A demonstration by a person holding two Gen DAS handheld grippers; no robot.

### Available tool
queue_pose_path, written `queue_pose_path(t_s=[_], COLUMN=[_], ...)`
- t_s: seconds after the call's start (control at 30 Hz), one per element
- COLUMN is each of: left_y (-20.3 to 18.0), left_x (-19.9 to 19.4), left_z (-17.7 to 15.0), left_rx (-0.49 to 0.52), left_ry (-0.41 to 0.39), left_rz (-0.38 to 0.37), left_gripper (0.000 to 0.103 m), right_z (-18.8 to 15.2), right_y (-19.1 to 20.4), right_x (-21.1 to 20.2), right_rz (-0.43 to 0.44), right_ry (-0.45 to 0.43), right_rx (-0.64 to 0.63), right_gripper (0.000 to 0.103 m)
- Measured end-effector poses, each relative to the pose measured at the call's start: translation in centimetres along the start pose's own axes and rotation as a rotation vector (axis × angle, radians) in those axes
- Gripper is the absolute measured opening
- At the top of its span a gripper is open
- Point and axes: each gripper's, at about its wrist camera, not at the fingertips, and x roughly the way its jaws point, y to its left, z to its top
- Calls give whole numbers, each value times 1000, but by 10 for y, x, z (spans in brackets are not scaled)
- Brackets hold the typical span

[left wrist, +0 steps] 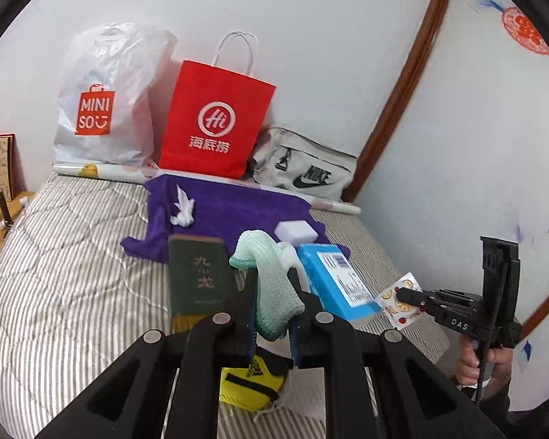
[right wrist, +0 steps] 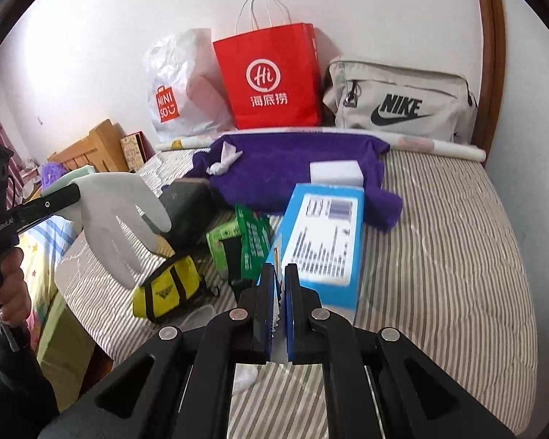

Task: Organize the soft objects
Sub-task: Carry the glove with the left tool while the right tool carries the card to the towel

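My left gripper [left wrist: 272,278] is shut on a pale green knit glove [left wrist: 271,285] and holds it above the striped bed; the glove also shows in the right wrist view [right wrist: 120,216], hanging from that gripper [right wrist: 75,192]. My right gripper [right wrist: 279,274] is shut on a small flat packet with a fruit print [left wrist: 397,301], seen edge-on between its fingers [right wrist: 276,311]. A purple towel [left wrist: 230,208] lies at the back with a crumpled white tissue [left wrist: 183,210] and a white sponge block [left wrist: 296,232] on it.
On the bed [right wrist: 439,256]: a blue box [right wrist: 320,241], a dark green book [left wrist: 199,278], a green packet [right wrist: 250,241], a yellow pouch [right wrist: 168,289]. Along the wall stand a Miniso bag [left wrist: 102,98], a red paper bag [left wrist: 216,120] and a Nike bag [right wrist: 402,98].
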Motion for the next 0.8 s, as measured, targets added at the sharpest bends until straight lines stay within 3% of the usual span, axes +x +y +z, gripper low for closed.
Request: queue_pose_path(t_s=[0.23, 0.47, 0.8], left_y=[13, 24, 41], left_x=[11, 32, 73], left_z=[21, 43, 67], left_rx=[-13, -36, -64], left_ry=[-20, -13, 8], left_rz=[56, 35, 63], left_gripper=[13, 13, 13], right_z=[23, 48, 91], right_y=[-2, -10, -25], right_x=[7, 24, 60], right_rz=[-11, -21, -43], right_ry=[-10, -13, -17], right_rx=[-15, -21, -46], right_gripper=[5, 5, 5])
